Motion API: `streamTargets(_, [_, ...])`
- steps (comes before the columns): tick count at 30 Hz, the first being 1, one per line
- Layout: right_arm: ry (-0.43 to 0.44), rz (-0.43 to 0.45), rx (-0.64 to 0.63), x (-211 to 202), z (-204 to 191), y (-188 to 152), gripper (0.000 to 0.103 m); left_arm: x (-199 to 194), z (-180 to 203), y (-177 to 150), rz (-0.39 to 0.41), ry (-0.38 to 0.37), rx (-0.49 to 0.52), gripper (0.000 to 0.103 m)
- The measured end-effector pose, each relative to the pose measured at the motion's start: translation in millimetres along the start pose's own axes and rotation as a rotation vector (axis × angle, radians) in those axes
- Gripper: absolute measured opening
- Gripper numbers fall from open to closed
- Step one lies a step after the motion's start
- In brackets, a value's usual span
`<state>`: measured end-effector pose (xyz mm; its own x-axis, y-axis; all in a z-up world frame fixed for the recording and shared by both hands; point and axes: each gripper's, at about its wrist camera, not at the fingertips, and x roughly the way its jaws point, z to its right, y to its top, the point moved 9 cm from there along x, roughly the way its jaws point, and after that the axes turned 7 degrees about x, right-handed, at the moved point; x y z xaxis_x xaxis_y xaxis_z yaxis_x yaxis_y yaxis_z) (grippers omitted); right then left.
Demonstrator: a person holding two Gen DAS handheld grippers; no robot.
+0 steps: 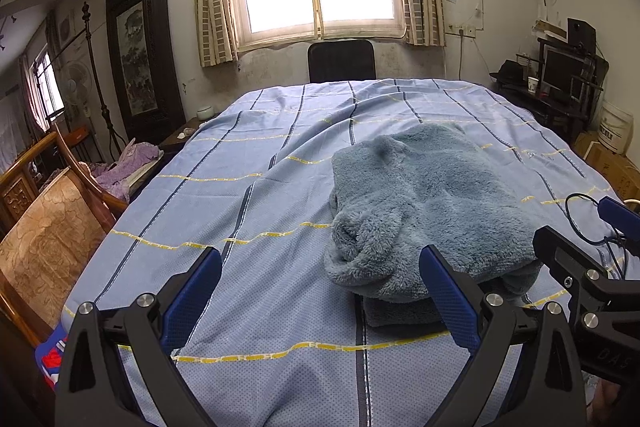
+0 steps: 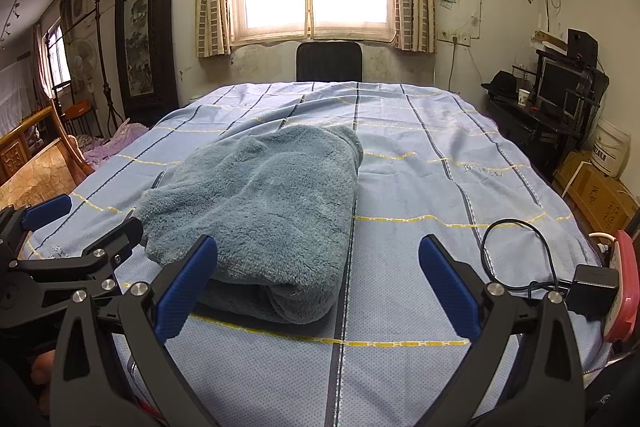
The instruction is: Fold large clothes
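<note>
The fluffy blue-grey garment point(image 1: 424, 211) lies folded into a thick bundle on the blue striped bedsheet point(image 1: 248, 195), near the front edge of the bed. Both tools hang low over the sheet with nothing in them: the left gripper point(image 1: 320, 291) has its fingers spread wide, its right-hand pad just beside the bundle's near edge, perhaps brushing it. The right gripper point(image 2: 318, 287) is likewise spread wide, beside a black cable point(image 2: 516, 259).
</note>
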<state>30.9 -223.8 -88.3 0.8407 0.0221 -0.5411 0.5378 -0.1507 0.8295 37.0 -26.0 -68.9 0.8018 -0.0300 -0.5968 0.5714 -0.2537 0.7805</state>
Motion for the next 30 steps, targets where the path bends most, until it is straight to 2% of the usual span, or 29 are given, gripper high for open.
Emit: streamTargets(30, [0.005,-0.004,0.007,1.9,0.5,-2.2,0.098,4.5,-0.8,-5.1,-0.027,-0.004,0.002,0.099])
